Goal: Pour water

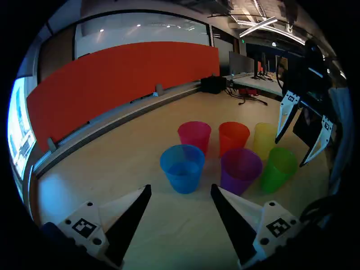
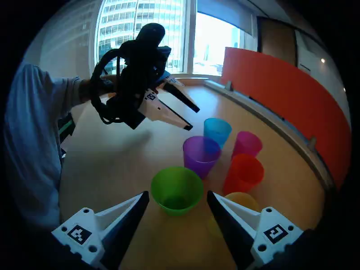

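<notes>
Nearest the lens in the left gripper view, the left gripper (image 1: pixel 180 186) has its two fingers spread wide above the pale wooden table (image 1: pixel 135 157), with nothing between them. Straight ahead, and apart from the fingertips, stands the blue cup (image 1: pixel 182 168). A darker band inside it may be water, though this cannot be told for sure.

Rightward from it come the pink cup (image 1: pixel 194 135), the orange cup (image 1: pixel 234 137), the purple cup (image 1: pixel 240 171), the yellow cup (image 1: pixel 264 139) and the green cup (image 1: pixel 279 168), all upright in a close cluster of two rows. At the far right the right gripper (image 1: pixel 289 154) hangs above the yellow and green cups, its fingers parted and empty.

In the right gripper view, a pale blue sleeve (image 2: pixel 31 144) fills the left edge, and a hand (image 2: pixel 87 87) holds the left gripper aloft, pointing toward the cups. The right gripper's own fingers are wide apart at the bottom, with the green cup just ahead of the gap, untouched by either finger. Whether it holds any water cannot be told.

Judged from this, the pour has not begun. No cup is gripped, lifted or tilted, and no spill shows on the table. What is left appears to be everything: closing on a cup that has water, carrying it over another, and tipping it.
</notes>
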Demonstrator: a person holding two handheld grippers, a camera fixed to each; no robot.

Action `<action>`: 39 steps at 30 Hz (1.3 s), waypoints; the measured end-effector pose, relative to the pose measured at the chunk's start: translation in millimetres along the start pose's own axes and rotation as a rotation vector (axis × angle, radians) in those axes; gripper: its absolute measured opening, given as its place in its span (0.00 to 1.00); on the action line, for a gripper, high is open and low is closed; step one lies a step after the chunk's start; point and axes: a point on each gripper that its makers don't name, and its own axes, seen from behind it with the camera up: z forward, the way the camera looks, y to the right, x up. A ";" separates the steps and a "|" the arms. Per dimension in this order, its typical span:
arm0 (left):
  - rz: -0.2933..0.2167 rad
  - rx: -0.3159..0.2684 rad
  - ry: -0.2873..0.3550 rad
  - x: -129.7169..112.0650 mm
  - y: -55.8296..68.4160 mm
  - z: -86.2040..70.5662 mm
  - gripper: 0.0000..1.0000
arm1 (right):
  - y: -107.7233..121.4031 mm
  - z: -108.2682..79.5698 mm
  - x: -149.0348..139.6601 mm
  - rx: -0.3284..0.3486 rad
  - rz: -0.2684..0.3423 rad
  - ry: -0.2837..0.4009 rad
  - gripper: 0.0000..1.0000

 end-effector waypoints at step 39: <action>0.016 -0.038 -0.027 -6.5 -2.9 26.2 0.98 | 0.2 33.9 -5.5 0.034 -0.044 -0.043 0.94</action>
